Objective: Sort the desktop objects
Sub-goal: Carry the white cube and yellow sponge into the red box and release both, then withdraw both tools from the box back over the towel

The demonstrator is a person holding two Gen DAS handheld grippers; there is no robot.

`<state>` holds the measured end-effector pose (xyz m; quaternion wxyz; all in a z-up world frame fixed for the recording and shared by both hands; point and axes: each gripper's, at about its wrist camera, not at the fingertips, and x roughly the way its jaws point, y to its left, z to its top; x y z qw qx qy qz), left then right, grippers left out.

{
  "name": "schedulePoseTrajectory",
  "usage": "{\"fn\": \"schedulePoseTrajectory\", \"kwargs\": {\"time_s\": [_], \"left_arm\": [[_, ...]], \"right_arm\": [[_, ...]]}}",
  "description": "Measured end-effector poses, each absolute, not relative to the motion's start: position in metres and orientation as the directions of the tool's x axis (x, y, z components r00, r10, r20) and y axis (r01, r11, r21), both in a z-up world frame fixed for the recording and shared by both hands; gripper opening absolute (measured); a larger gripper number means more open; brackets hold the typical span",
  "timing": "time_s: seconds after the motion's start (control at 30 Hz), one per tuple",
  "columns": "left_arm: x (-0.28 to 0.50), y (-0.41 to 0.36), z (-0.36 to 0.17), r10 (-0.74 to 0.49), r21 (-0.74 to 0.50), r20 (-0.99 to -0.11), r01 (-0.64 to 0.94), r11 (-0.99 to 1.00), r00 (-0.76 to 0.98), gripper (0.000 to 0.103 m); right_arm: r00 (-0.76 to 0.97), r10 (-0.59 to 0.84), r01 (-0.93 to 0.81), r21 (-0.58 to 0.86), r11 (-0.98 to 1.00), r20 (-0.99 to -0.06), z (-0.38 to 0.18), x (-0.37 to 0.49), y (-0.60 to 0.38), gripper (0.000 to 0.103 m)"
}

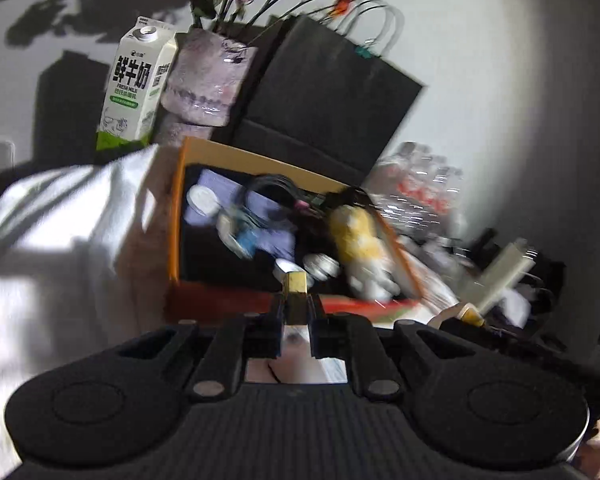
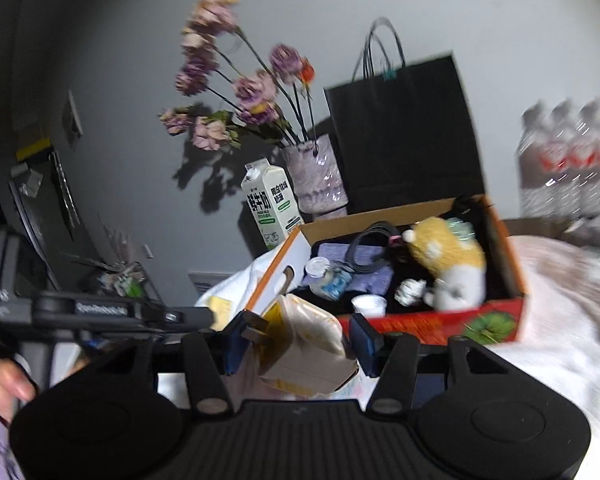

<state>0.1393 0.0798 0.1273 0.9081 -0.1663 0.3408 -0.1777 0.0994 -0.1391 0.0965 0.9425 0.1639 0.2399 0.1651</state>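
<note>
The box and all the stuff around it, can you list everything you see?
box: one, orange and red, on the white cloth
plush toy: one, yellow and white, in the box
cable: one, black, coiled in the box
milk carton: one, white and green, behind the box
vase: one, purple, with faded flowers, beside the carton
bag: one, black, against the wall
bottles: a pack, clear with red labels, right of the box
cloth: one, white, over the table
left gripper: shut on a small yellow block
right gripper: shut on a tan packet
hand: one, lower left in the right wrist view
</note>
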Motion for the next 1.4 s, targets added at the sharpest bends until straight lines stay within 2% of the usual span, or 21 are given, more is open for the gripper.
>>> {"fn": "schedulePoseTrajectory", "kwargs": {"time_s": [0.13, 0.23, 0.3, 0.33, 0.37, 0.43, 0.57, 0.73, 0.83, 0.87, 0.93, 1.07, 1.23, 1.4], "left_arm": [[0.193, 0.077, 0.116, -0.41, -0.41, -0.601, 0.175, 0.895, 0.686, 0.012], [0.218, 0.081, 0.104, -0.39, -0.423, -0.628, 0.125, 0.898, 0.674, 0.014], [0.23, 0.085, 0.098, -0.383, -0.434, -0.643, 0.097, 0.896, 0.664, 0.03], [0.233, 0.088, 0.096, -0.385, -0.446, -0.639, 0.087, 0.891, 0.666, 0.045], [0.234, 0.092, 0.096, -0.382, -0.45, -0.633, 0.081, 0.889, 0.673, 0.05], [0.234, 0.098, 0.099, -0.369, -0.437, -0.627, 0.083, 0.896, 0.686, 0.051], [0.224, 0.111, 0.112, -0.328, -0.403, -0.605, 0.077, 0.912, 0.725, 0.068], [0.216, 0.112, 0.126, -0.262, -0.355, -0.63, 0.029, 0.935, 0.731, 0.073], [0.204, 0.105, 0.13, -0.25, -0.326, -0.642, 0.037, 0.945, 0.725, 0.074], [0.199, 0.101, 0.131, -0.24, -0.307, -0.643, 0.043, 0.951, 0.727, 0.077], [0.184, 0.093, 0.127, -0.221, -0.265, -0.643, 0.058, 0.963, 0.733, 0.085], [0.148, 0.076, 0.108, -0.157, -0.151, -0.671, 0.073, 0.986, 0.725, 0.085], [0.083, 0.068, 0.093, -0.17, -0.153, -0.642, 0.092, 0.984, 0.748, 0.088], [0.01, 0.049, 0.065, -0.188, -0.128, -0.663, 0.139, 0.982, 0.724, 0.089]], "right_arm": [[0.79, 0.422, -0.172, 0.5, 0.849, -0.444, 0.083, 0.178, -0.136, 0.052], [0.764, 0.411, -0.112, 0.524, 0.844, -0.498, 0.064, 0.222, -0.127, 0.052], [0.754, 0.391, -0.092, 0.504, 0.859, -0.528, 0.054, 0.242, -0.114, 0.053], [0.744, 0.399, -0.088, 0.515, 0.853, -0.535, 0.048, 0.251, -0.11, 0.053], [0.729, 0.408, -0.073, 0.53, 0.845, -0.549, 0.043, 0.26, -0.107, 0.055], [0.712, 0.403, -0.039, 0.54, 0.841, -0.575, 0.036, 0.273, -0.102, 0.058], [0.736, 0.379, -0.058, 0.505, 0.861, -0.562, 0.047, 0.271, -0.099, 0.068], [0.77, 0.324, -0.067, 0.434, 0.898, -0.55, 0.072, 0.257, -0.108, 0.068], [0.783, 0.288, -0.065, 0.388, 0.919, -0.551, 0.082, 0.241, -0.113, 0.075], [0.789, 0.276, -0.062, 0.375, 0.925, -0.549, 0.086, 0.234, -0.116, 0.079], [0.8, 0.253, -0.063, 0.343, 0.937, -0.544, 0.09, 0.215, -0.123, 0.08], [0.818, 0.179, -0.046, 0.249, 0.968, -0.546, 0.095, 0.176, -0.139, 0.081], [0.837, 0.102, -0.029, 0.142, 0.989, -0.538, 0.09, 0.114, -0.158, 0.084], [0.842, 0.054, -0.044, 0.031, 0.999, -0.537, 0.057, 0.032, -0.158, 0.089]]}}
